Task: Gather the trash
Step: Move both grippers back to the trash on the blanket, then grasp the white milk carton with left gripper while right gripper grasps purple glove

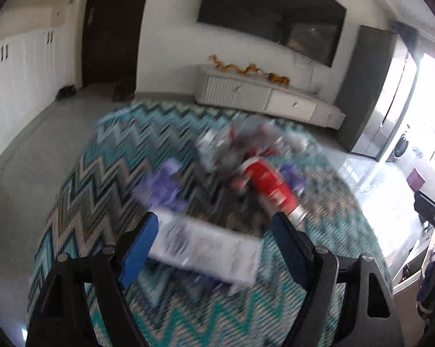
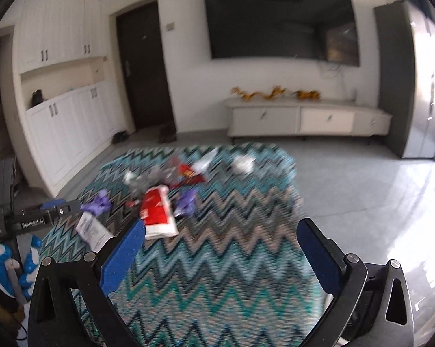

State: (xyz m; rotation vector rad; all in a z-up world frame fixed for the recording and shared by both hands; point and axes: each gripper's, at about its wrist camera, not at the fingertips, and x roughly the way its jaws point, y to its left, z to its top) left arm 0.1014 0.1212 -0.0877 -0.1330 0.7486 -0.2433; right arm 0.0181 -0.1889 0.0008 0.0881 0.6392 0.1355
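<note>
Both claws gape over crinkly wrappers (image 2: 159, 217) on the zigzag-woven cloth (image 2: 217, 260)

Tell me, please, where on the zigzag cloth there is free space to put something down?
Free: the near half of the zigzag cloth, between the right gripper and the red packet; also its right side. Crowded: the far middle, around the purple wrappers and white paper.

Daylight floods from the right, glaring off the floor (image 2: 362, 179); motion blur smears the zigzag rug (image 2: 217, 260), edges fisheye-bent.

Wall-mounted TV (image 2: 281, 20), white cabinets (image 2: 64, 121), tiled floor (image 2: 347, 179)
</note>
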